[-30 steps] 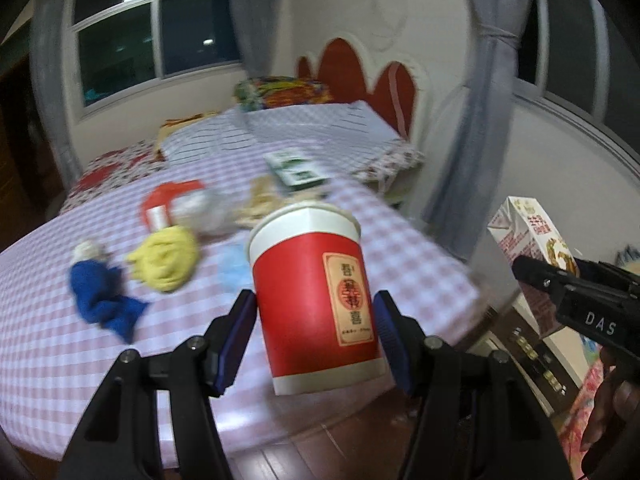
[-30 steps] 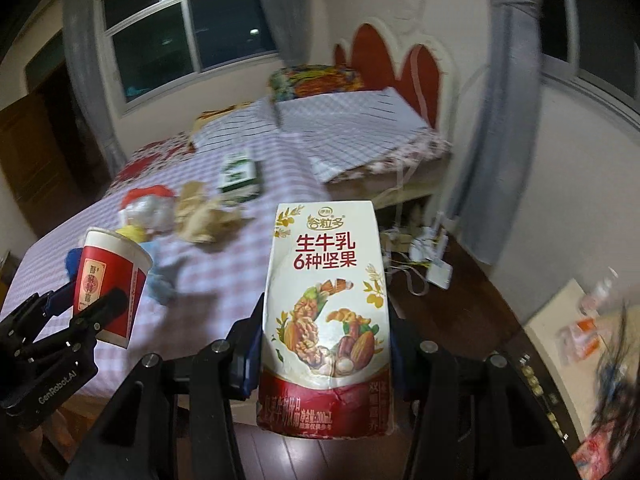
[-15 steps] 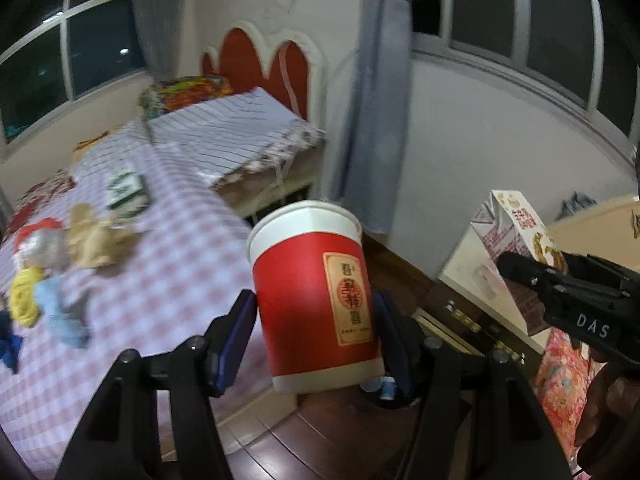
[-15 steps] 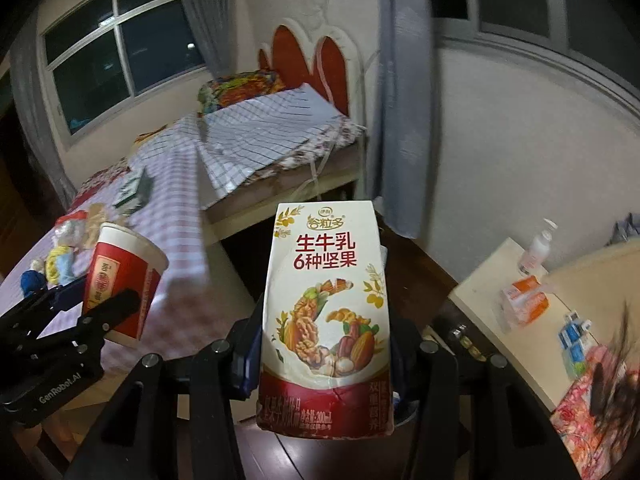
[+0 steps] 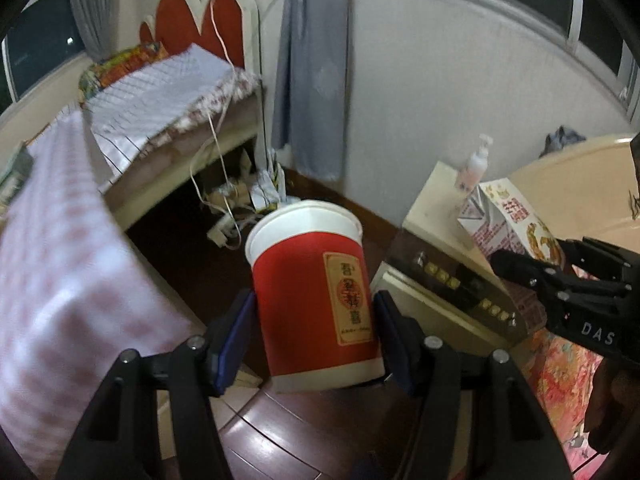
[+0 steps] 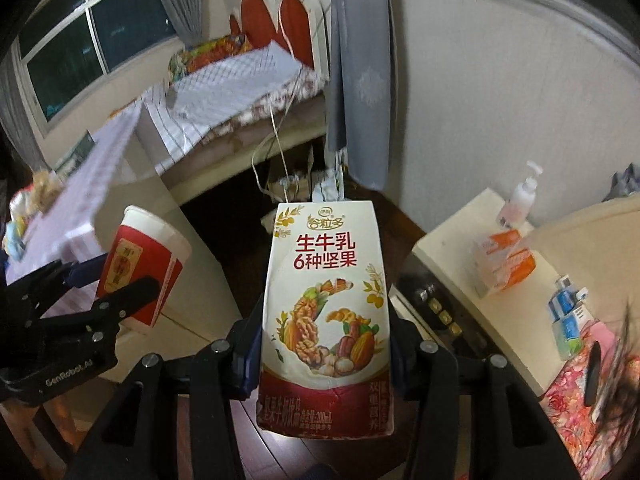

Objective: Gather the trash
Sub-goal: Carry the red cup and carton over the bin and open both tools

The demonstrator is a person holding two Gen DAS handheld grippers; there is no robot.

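Note:
My left gripper (image 5: 312, 336) is shut on a red paper cup (image 5: 316, 296) with a white rim, held upright in the air above the dark wood floor. The cup also shows in the right wrist view (image 6: 140, 264), at the left. My right gripper (image 6: 324, 356) is shut on a white milk carton (image 6: 326, 312) printed with nuts, held upright. The carton also shows in the left wrist view (image 5: 508, 220), at the right, with the right gripper's black body below it.
A table with a pink checked cloth (image 5: 60, 264) is at the left, with leftover items (image 6: 24, 204) on it. A bed (image 6: 240, 80) with a red headboard stands behind. A cream cabinet (image 6: 472, 248) at the right holds a pump bottle (image 6: 520, 196) and boxes. Cables (image 5: 224, 200) lie on the floor.
Both grippers have swung right, away from the table, toward the floor between bed and cabinet. The cup and the carton stay gripped as before.

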